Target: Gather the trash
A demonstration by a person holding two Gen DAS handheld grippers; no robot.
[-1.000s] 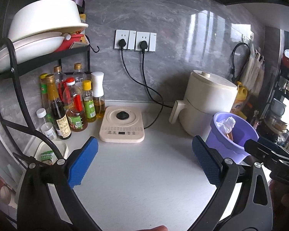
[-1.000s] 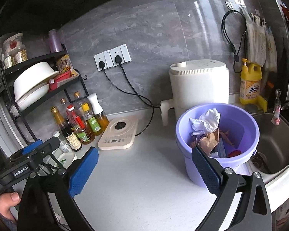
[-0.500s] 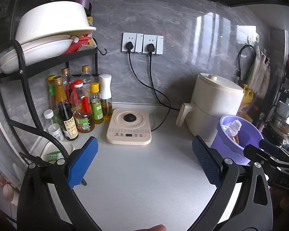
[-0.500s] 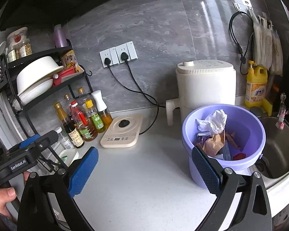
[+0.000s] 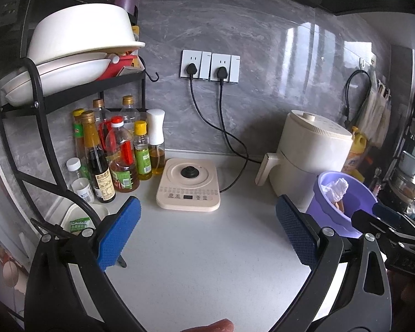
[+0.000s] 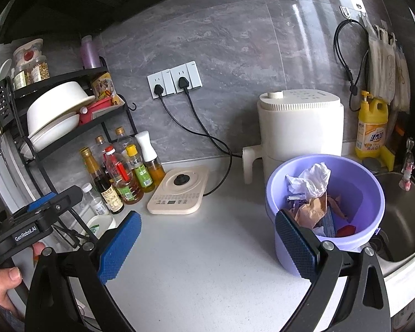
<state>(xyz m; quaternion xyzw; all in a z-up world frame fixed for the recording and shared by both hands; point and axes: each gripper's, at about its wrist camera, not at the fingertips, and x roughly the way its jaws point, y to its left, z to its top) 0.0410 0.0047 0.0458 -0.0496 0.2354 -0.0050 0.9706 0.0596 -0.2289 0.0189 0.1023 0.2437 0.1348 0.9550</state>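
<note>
Here, both grippers hang over the pale countertop [image 6: 207, 262] with nothing in them. The left gripper [image 5: 207, 232] has its blue pads [image 5: 119, 232] spread wide, and the right gripper [image 6: 207, 243] gapes just as far. The purple bucket [image 6: 368, 238] stands by the sink [image 6: 404, 218], in front of the white appliance [image 6: 301, 127], holding crumpled white tissue [image 6: 310, 179], brown paper [image 6: 312, 210] and other scraps.

left wrist: faces wall, above counter [image 5: 207, 262] | right wrist: same | shared: purple bucket [image 6: 354, 182]
</note>
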